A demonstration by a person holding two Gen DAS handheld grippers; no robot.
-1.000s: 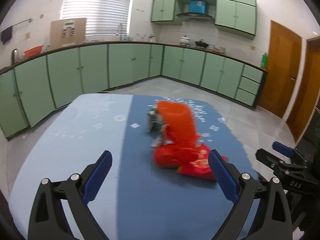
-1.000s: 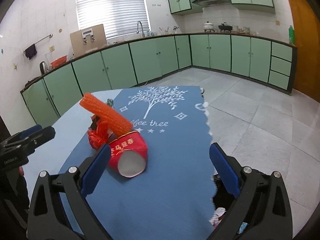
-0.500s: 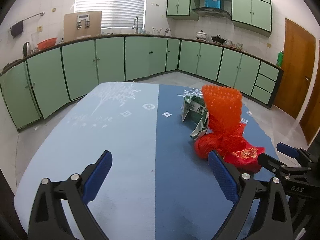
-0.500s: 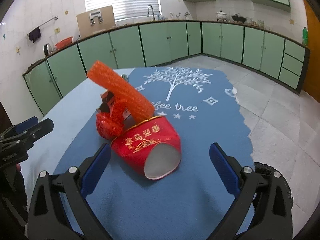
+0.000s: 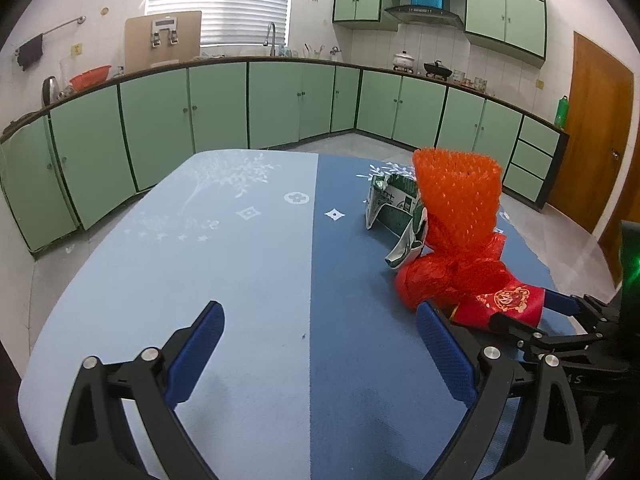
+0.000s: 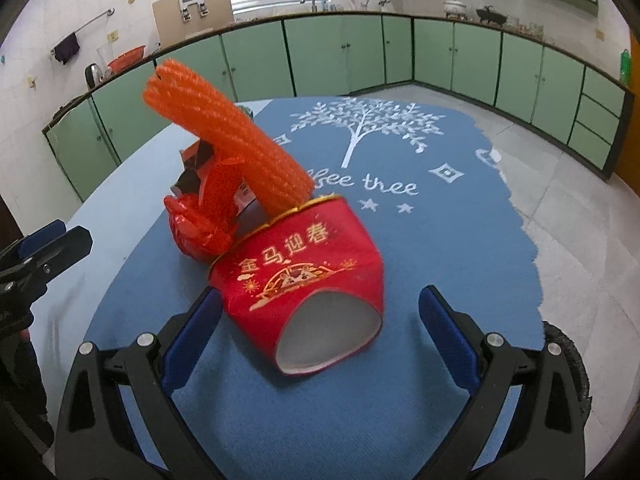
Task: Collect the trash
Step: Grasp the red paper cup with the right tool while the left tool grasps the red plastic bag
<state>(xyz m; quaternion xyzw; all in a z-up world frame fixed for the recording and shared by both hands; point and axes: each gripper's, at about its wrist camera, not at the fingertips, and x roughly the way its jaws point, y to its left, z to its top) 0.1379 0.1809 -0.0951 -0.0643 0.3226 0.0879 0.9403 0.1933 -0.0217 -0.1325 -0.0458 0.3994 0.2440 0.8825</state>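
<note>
Right gripper (image 6: 320, 336) moved in, open fingers (image 6: 196, 332) now flanking the red paper sleeve (image 6: 308, 272), left gripper (image 5: 320, 356) swung leftward

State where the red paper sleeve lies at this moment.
In the right wrist view, the red sleeve lies on the blue cloth between the open right gripper's fingers, against the orange foam net.

Left wrist camera looked low across the blue tablecloth (image 5: 248, 280) toward the green cabinets (image 5: 216, 104), trash pile off to its right, right wrist camera sat close over the red paper sleeve (image 6: 304, 276), both views shared the orange foam net (image 5: 456, 200).
</note>
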